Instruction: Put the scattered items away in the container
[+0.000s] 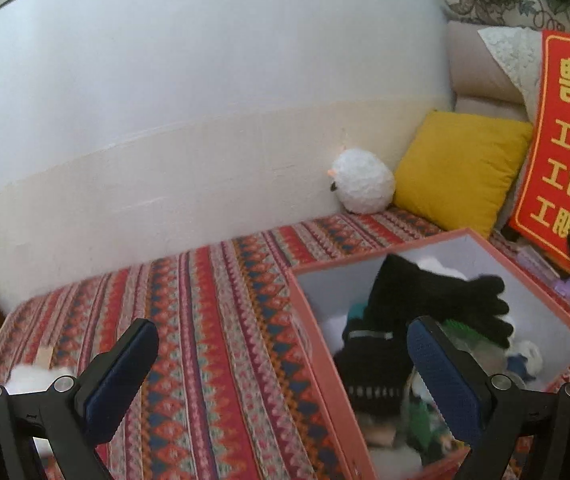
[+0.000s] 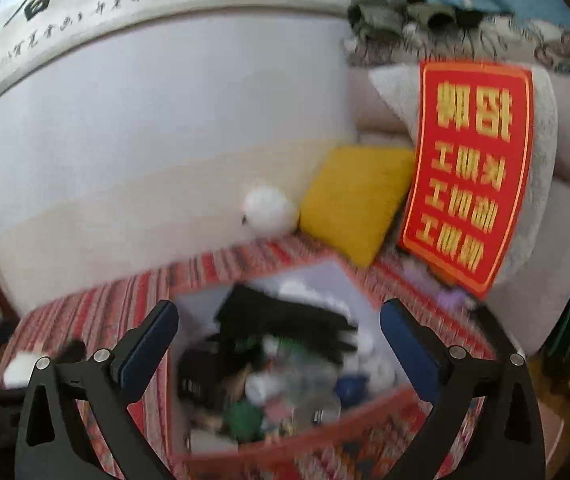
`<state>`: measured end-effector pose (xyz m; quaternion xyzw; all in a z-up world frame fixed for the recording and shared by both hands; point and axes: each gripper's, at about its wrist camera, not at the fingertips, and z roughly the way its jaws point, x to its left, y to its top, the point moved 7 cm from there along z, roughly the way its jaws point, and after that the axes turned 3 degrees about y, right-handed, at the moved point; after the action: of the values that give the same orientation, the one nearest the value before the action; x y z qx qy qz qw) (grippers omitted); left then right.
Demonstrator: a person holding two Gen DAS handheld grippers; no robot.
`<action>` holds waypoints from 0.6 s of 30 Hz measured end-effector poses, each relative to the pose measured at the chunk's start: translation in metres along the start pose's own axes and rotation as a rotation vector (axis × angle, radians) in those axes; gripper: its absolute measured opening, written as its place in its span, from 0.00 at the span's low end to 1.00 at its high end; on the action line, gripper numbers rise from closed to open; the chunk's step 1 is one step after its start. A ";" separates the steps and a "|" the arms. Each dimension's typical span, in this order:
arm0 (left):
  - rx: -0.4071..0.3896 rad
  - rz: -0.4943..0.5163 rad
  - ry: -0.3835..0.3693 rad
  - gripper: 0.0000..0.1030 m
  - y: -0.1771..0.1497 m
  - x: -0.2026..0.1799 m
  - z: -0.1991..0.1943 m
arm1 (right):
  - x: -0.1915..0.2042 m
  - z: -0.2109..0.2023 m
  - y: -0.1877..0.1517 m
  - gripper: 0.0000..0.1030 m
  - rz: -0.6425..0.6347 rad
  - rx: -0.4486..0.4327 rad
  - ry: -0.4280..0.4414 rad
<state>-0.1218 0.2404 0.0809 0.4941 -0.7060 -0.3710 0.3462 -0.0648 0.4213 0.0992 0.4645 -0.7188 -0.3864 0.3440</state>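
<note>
A: Landmark is the box [image 1: 437, 240], pink-rimmed, sitting on the striped blanket [image 1: 205, 320]. Largest thing inside it is a black glove [image 1: 445, 300] draped over the heap; under it are dark socks and small odds, too blurred in the right wrist view to name.

B: Anything outside the box?

A: A white fluffy item [image 1: 33, 378] on the blanket, well left of the box, partly behind the left gripper [image 1: 285, 364]. White plush ball [image 1: 363, 181] and yellow cushion [image 1: 457, 168] lie beyond the box, by the wall.

B: Fingers?

A: Both released, holding nothing. Left gripper straddles the box's left wall; right gripper [image 2: 281, 350] hangs above the box.

B: Risks?

A: My judgement: the glove rides high, so a careless drop could push it over the rim. The left gripper's right finger could catch the wall and shift the box.
</note>
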 end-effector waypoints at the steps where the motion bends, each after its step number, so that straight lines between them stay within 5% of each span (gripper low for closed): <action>1: -0.004 -0.001 0.006 1.00 -0.005 0.000 -0.004 | 0.001 -0.001 -0.012 1.00 -0.005 0.024 0.011; 9: 0.041 -0.019 -0.016 1.00 -0.054 -0.002 -0.033 | 0.001 -0.031 -0.079 0.99 -0.026 0.123 0.003; 18: 0.072 -0.035 -0.051 1.00 -0.085 -0.013 -0.059 | -0.016 -0.071 -0.107 0.99 -0.014 0.140 -0.028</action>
<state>-0.0303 0.2221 0.0344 0.5087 -0.7187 -0.3640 0.3036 0.0446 0.3901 0.0363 0.4870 -0.7456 -0.3439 0.2977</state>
